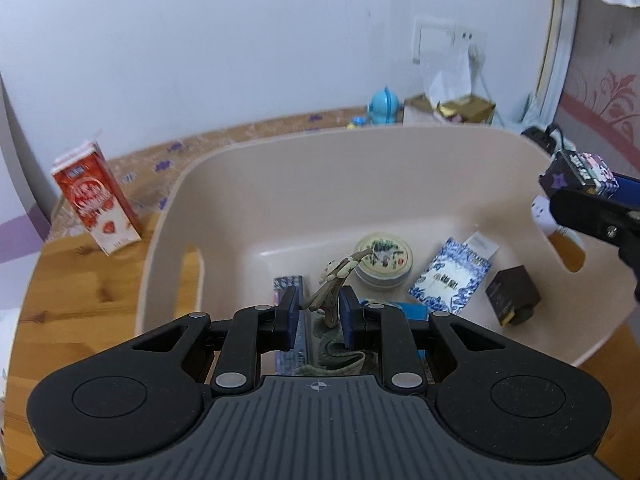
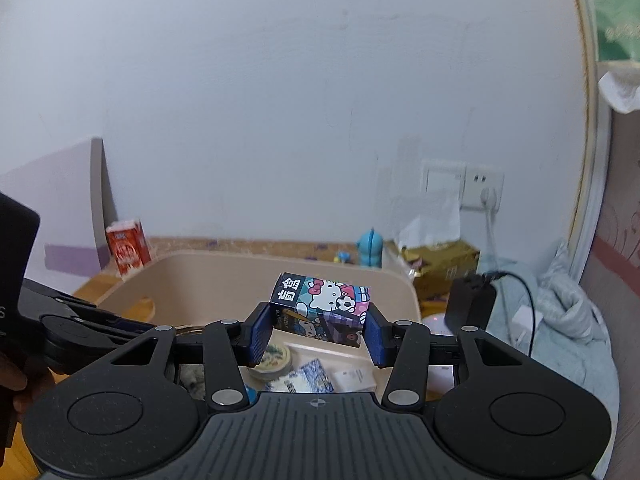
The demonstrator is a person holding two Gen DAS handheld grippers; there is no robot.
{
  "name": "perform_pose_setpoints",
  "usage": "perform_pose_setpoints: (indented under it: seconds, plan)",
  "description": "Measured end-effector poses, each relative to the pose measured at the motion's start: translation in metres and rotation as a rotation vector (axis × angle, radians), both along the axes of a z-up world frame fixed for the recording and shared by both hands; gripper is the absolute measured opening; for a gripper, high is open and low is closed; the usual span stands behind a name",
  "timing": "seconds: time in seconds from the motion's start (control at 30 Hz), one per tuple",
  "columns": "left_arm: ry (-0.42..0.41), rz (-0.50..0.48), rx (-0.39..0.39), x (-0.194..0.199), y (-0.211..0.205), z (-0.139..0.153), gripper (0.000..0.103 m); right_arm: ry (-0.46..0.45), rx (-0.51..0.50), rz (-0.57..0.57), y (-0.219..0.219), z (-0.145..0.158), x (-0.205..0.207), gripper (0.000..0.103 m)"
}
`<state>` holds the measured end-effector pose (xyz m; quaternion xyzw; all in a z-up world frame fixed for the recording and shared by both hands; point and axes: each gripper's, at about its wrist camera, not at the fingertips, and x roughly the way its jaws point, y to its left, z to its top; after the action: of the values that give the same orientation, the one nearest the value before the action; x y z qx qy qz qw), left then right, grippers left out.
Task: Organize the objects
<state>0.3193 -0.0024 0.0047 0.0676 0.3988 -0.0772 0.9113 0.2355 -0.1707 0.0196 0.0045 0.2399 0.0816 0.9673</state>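
Wooden table against a white wall carries a beige tub. Right gripper is clamped on a cartoon-print box above the tub. Left gripper, inside the tub, pinches a small figurine; round tin just beyond.

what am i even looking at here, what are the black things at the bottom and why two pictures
The black things are two hand-held claws, each with a camera looking along its fingers, so there is one picture per hand. In the left view, the left claw has a small brown insect-like figurine between its blue pads, over a beige plastic basin on a wooden table. In the right view, the right claw grips a Hello Kitty box. In the basin lie a round tin, a blue-and-white packet and a small dark box. A red carton stands beside the basin.
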Motion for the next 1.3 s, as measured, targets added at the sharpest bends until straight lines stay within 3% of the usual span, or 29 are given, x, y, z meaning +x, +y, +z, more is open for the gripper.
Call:
perform_pose_setpoints:
  seconds: [0.13, 0.37, 0.5, 0.63, 0.73, 0.9, 0.97, 1.3]
  plan:
    - [0.046, 0.003, 0.018, 0.010, -0.003, -0.014, 0.022, 0.038, -0.029, 0.017, 0.006, -0.011, 0.011, 0.045]
    - [0.076, -0.007, 0.020, 0.009, -0.005, -0.012, 0.023, 0.135, -0.053, 0.046, 0.011, -0.029, 0.025, 0.045]
    - [0.041, -0.005, 0.017, 0.001, -0.006, -0.005, 0.048, 0.155, -0.037, 0.042, 0.011, -0.031, 0.022, 0.056]
    - [-0.023, 0.024, 0.008, -0.010, -0.004, 0.006, 0.080, 0.134, -0.007, 0.033, 0.004, -0.025, 0.014, 0.067]
    - [-0.060, 0.036, -0.001, -0.020, -0.002, 0.014, 0.087, 0.119, 0.002, 0.023, -0.001, -0.018, 0.007, 0.077]
    - [-0.079, 0.056, -0.002, -0.039, 0.000, 0.025, 0.087, 0.088, 0.004, 0.002, -0.006, -0.005, -0.011, 0.099]
    - [-0.089, 0.066, -0.012, -0.049, 0.003, 0.029, 0.087, 0.072, 0.005, -0.001, -0.006, 0.001, -0.020, 0.103]
    - [-0.127, 0.078, -0.042, -0.103, 0.010, 0.044, 0.088, 0.065, 0.016, -0.008, -0.002, 0.019, -0.064, 0.103]
